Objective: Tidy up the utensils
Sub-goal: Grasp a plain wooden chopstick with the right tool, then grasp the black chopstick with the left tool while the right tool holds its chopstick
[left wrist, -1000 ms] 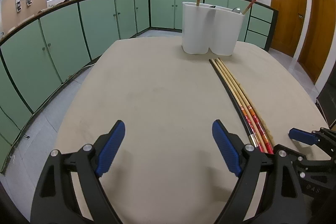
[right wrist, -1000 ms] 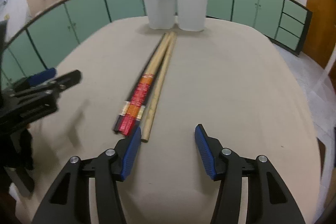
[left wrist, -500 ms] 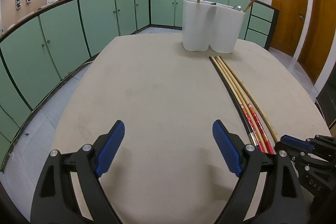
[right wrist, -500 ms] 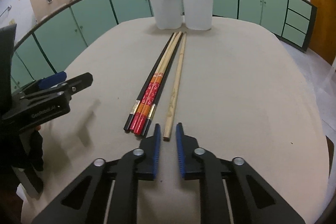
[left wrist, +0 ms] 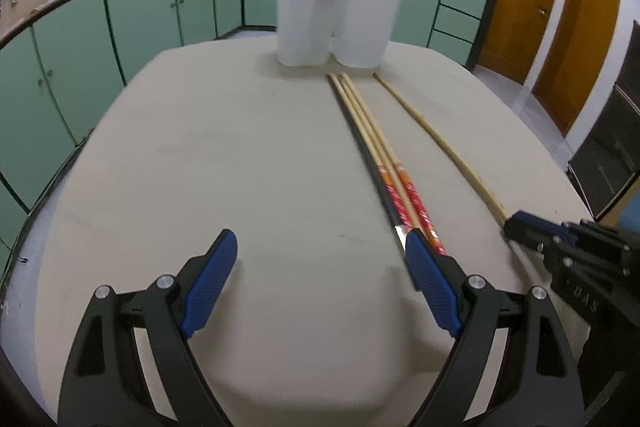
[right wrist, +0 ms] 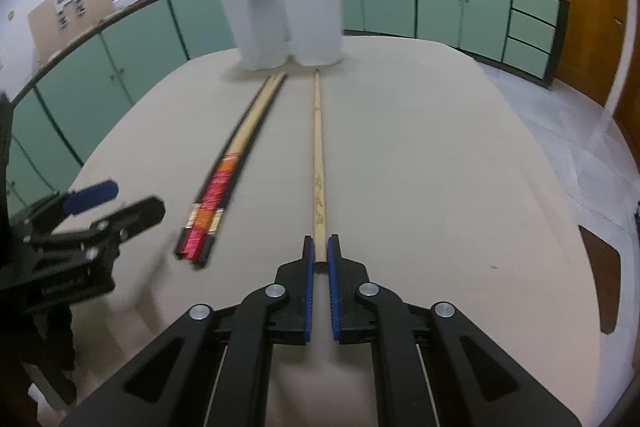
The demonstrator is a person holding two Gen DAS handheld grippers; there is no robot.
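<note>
In front of the white holder (right wrist: 286, 23) | 1 plain chopstick (right wrist: 318, 155) is clamped at its near end by the right gripper (right wrist: 318, 259), set apart from the bundle (right wrist: 236, 155) for a single pick | left gripper (left wrist: 320, 267) is held wide apart, empty, beside the bundle.

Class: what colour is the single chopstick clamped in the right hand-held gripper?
Plain pale wood: the single chopstick, clearest in the right wrist view.

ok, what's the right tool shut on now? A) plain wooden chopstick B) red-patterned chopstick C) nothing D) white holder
A: the right tool is shut on the near end of the plain wooden chopstick, lying apart from the red-patterned bundle.
</note>
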